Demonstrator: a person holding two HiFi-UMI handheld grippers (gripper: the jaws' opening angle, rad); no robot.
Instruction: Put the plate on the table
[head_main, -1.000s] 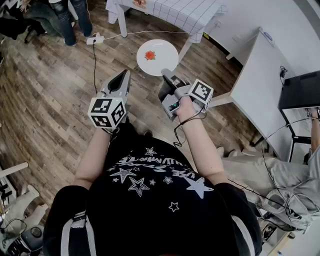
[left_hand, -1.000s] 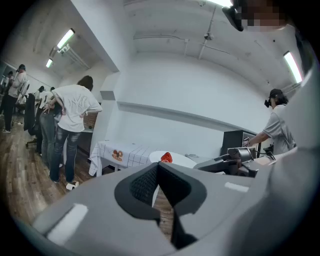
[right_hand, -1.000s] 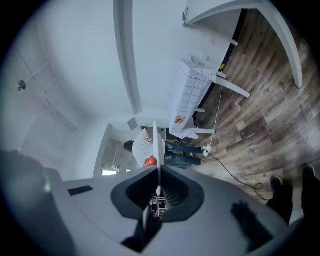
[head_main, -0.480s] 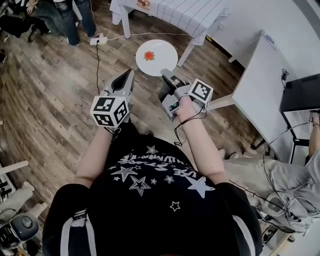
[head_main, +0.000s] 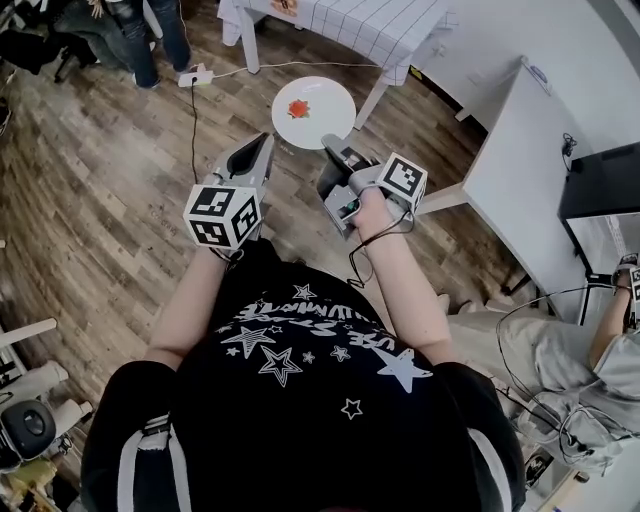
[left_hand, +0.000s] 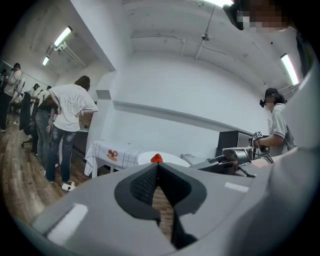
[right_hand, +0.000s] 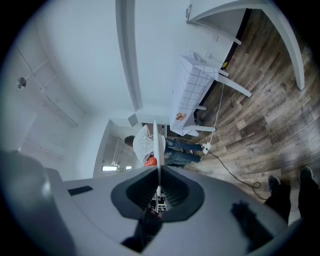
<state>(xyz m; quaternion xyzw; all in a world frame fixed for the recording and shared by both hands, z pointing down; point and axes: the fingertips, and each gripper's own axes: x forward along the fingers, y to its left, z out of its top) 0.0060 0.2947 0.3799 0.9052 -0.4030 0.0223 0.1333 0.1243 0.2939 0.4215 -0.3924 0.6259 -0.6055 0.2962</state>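
Wood floor, checked-cloth table ahead. Right gripper clamps the rim of the plate, strawberry on it, held above floor near table. Left gripper jaws together, empty.

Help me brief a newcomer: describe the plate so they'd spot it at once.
Find the table with the checked cloth at the top of the head view. Just short of it, above the wooden floor, the right gripper clamps the plate by its near rim. It is the only round white thing there, with one red piece on it.
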